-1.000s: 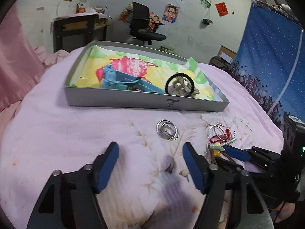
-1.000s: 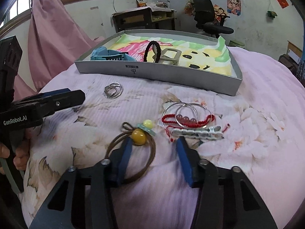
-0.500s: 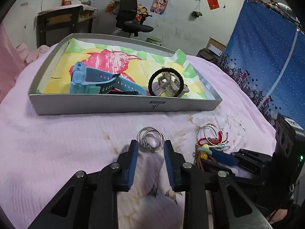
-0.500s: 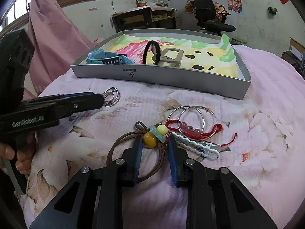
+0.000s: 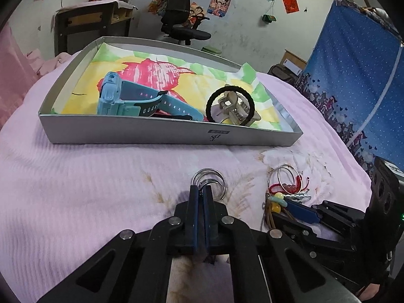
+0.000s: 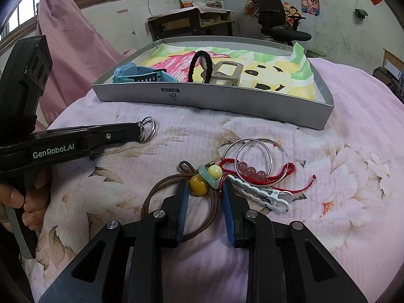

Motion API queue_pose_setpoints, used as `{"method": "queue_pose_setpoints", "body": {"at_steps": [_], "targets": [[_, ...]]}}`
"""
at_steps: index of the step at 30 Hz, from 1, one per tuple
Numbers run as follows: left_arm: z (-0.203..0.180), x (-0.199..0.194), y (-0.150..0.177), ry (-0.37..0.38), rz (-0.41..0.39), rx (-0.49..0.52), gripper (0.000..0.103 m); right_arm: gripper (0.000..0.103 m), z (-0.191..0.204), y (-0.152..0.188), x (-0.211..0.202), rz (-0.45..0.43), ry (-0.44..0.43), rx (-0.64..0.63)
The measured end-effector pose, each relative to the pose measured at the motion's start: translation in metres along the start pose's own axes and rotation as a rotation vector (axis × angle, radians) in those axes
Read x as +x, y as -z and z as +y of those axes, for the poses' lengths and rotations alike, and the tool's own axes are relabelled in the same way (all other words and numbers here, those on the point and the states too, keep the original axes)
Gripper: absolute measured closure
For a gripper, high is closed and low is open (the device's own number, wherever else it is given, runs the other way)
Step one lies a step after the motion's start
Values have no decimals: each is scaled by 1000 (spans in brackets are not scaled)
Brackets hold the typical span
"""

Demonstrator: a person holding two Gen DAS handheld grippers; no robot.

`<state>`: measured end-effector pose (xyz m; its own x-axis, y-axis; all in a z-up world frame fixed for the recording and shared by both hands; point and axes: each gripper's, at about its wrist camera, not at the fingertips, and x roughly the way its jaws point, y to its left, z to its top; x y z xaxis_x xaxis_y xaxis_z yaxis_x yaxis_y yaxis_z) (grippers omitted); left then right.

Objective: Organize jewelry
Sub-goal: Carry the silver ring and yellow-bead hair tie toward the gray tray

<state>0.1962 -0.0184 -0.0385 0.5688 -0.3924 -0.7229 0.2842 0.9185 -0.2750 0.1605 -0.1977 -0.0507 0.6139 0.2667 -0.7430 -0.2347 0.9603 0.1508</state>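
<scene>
My left gripper (image 5: 201,189) is shut on the near edge of a bunch of silver rings (image 5: 210,179) lying on the pink bedspread; the rings also show in the right wrist view (image 6: 148,128). My right gripper (image 6: 205,188) is half closed around a brown hair tie (image 6: 176,202) with a yellow bead (image 6: 199,185), its pads on either side, not clearly gripping. Beside it lie two silver hoops (image 6: 255,159), a red beaded cord bracelet (image 6: 255,173) and a white hair clip (image 6: 262,194). The grey tray (image 5: 176,136) beyond holds a blue watch (image 5: 126,101), a black hair band (image 5: 229,106) and a beige claw clip (image 5: 234,111).
The tray (image 6: 227,98) has a colourful paper lining. A pink curtain (image 6: 70,50) hangs at the left. A desk (image 5: 93,22) and an office chair (image 5: 181,17) stand behind the bed. A blue starry cloth (image 5: 353,75) hangs at the right.
My left gripper has closed fully onto the silver rings. My right gripper stays around the hair tie's bead at about the same width.
</scene>
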Motion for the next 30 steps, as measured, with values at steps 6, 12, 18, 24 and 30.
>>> {"method": "queue_pose_setpoints", "body": {"at_steps": [6,12,18,24,30], "targets": [[0,-5,3,12,-17,-5,99,80,0,1,-2,-13,-7,2],[1,-18,4,39,-68,-10,100,80,4,1,-11,-57,-12,-13],[-1,-24,2,59,-99,1,100,80,9,-1,-22,-108,-10,-34],[1,-31,-4,85,-134,-17,100,80,11,-9,-35,-189,-8,-40],[2,-33,-22,70,-182,-37,100,80,1,-40,-39,-268,8,12]]}}
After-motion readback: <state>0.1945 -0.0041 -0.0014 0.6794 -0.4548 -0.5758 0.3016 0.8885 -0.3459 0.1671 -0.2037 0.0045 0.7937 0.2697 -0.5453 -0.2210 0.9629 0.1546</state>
